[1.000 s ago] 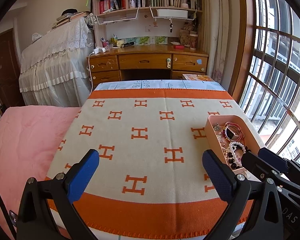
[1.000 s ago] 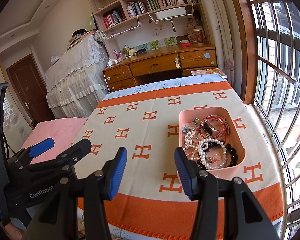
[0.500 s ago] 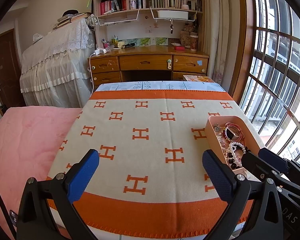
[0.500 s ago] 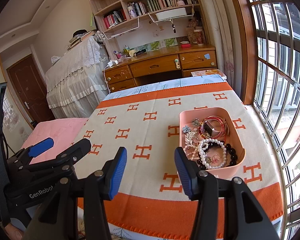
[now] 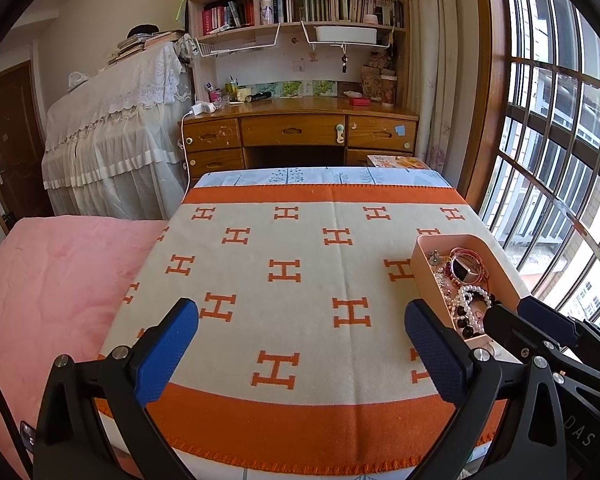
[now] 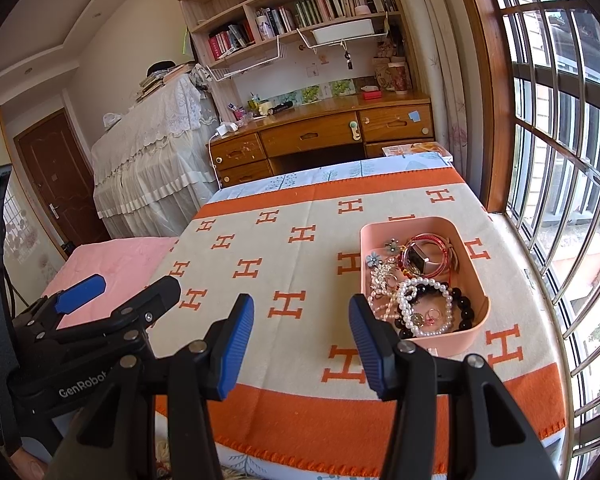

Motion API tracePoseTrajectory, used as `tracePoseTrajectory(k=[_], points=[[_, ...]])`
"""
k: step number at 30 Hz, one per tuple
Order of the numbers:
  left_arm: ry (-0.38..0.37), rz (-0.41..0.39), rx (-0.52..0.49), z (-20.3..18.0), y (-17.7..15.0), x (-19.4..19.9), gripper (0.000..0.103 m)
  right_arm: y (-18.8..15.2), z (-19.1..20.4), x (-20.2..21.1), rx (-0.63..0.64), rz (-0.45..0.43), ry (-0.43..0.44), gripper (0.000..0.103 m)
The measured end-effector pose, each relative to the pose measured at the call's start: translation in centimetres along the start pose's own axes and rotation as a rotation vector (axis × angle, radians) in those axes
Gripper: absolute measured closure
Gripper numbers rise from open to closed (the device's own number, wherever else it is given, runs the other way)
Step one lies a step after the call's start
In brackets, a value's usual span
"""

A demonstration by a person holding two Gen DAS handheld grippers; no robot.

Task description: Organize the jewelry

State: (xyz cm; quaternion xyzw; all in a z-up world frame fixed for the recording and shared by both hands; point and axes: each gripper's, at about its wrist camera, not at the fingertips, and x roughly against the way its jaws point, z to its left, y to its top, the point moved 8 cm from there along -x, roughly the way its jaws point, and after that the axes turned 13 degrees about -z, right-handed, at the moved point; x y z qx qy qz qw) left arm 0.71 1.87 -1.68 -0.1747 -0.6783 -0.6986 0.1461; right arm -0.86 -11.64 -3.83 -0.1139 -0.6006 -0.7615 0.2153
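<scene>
We held both tongs, left (image 5: 300,344) and right (image 6: 302,340), wide open and empty above the blanket (image 5: 300,264). The jewelry tray (image 6: 466,334) lay just right of the right tongs.

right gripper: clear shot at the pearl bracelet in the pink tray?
Probably yes. The right gripper is open and empty, and the pearl bracelet lies on top in the open pink tray just ahead, nothing between.

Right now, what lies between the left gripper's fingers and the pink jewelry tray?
Only bare H-patterned blanket separates the left gripper from the pink jewelry tray, seen in the left wrist view.
</scene>
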Motion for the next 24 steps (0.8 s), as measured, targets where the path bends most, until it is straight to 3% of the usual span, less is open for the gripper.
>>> tracePoseTrajectory(k=[24], points=[[-0.002, 0.003, 0.006, -0.07, -0.32, 0.25, 0.001, -0.17, -0.09, 0.06, 0.002, -0.001, 0.000, 0.053]])
